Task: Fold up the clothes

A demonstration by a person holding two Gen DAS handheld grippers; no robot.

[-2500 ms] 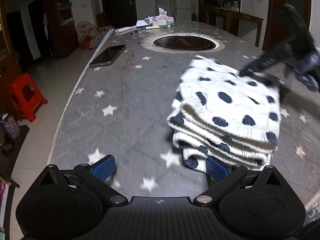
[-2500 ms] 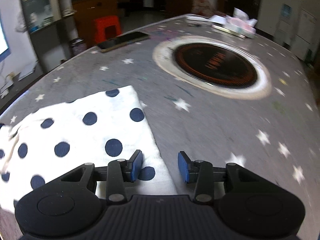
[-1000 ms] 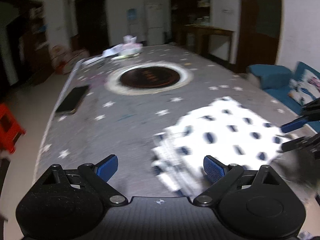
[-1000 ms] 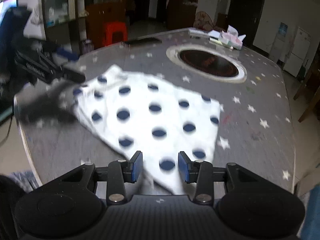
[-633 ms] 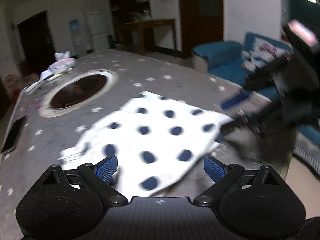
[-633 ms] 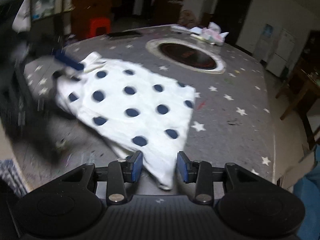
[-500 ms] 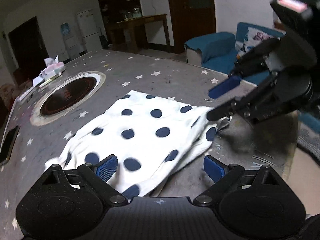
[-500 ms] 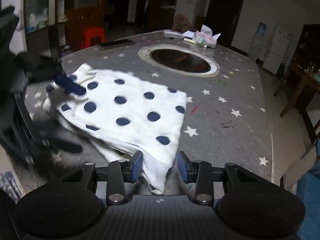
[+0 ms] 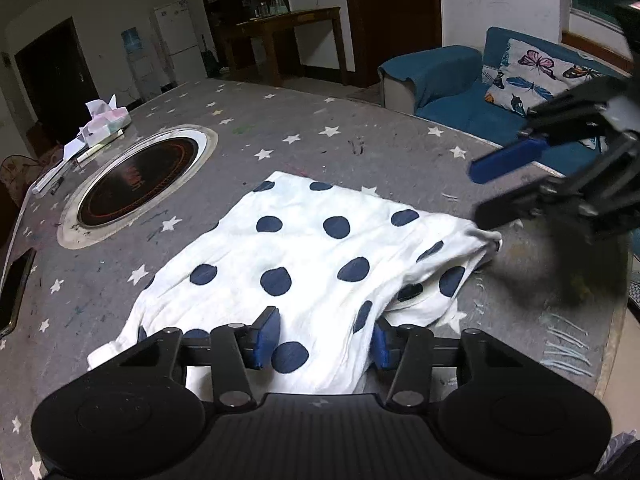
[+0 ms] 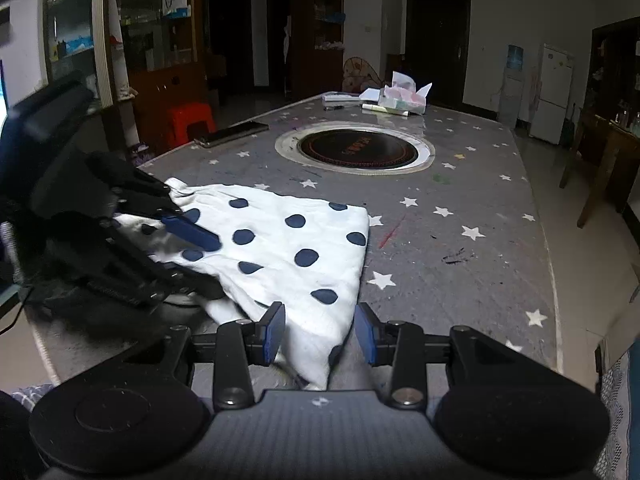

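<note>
Left claw [image 9: 324,338]: jaws have just been closing, half spread, near cloth edge between them, pads not clearly pinching. Right claw [image 10: 320,334] narrow over the other corner; grip uncertain. Spotted cloth [image 9: 304,256], earlier a folded stack, now lies spread on the star-print table [image 9: 320,144]. Likely lifting next.

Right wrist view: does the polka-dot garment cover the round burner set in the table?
No, the polka-dot garment lies nearer than the round burner, apart from it.

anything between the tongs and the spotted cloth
Nothing visible. The spotted cloth already lies between the pads of the left tongs, which have just been closing, and one corner runs between the pads of the right tongs.
</note>
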